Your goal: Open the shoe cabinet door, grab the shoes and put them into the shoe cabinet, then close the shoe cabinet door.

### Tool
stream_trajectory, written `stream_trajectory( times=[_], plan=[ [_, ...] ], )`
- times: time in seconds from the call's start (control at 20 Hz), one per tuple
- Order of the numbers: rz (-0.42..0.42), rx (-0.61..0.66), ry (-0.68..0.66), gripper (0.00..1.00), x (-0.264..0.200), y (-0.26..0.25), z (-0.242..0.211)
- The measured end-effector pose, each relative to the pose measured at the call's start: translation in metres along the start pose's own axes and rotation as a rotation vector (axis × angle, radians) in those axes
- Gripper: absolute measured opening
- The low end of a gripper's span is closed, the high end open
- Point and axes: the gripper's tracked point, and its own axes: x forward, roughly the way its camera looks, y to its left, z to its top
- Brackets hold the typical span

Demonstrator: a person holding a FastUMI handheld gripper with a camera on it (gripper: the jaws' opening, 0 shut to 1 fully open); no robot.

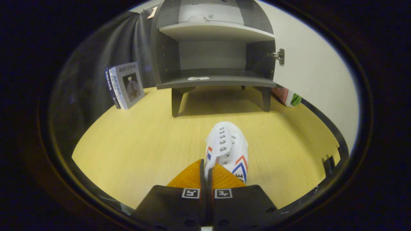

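At the bottom centre of the frame the gripper (206, 166) has its two fingers pressed nearly together, pinching the rear edge of a white shoe (228, 148) (red and blue chevrons on its side), whose toe points up the frame over the yellow floor (135, 141). Beyond it, top centre, stands the shoe cabinet (215, 57) with its door (308, 64) swung open to the right. Books (124, 84) lean at upper left; a watermelon-patterned thing (290, 98) lies by the door.
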Motion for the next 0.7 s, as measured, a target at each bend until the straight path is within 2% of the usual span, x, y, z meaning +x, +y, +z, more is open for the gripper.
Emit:
stream_trajectory(
  times=[0.35, 0.7],
  plan=[
    [-0.056, 0.053, -0.042, 0.02, -0.027, -0.013, 0.059],
    [-0.104, 0.042, -0.204, 0.02, -0.080, -0.019, 0.164]
  ],
)
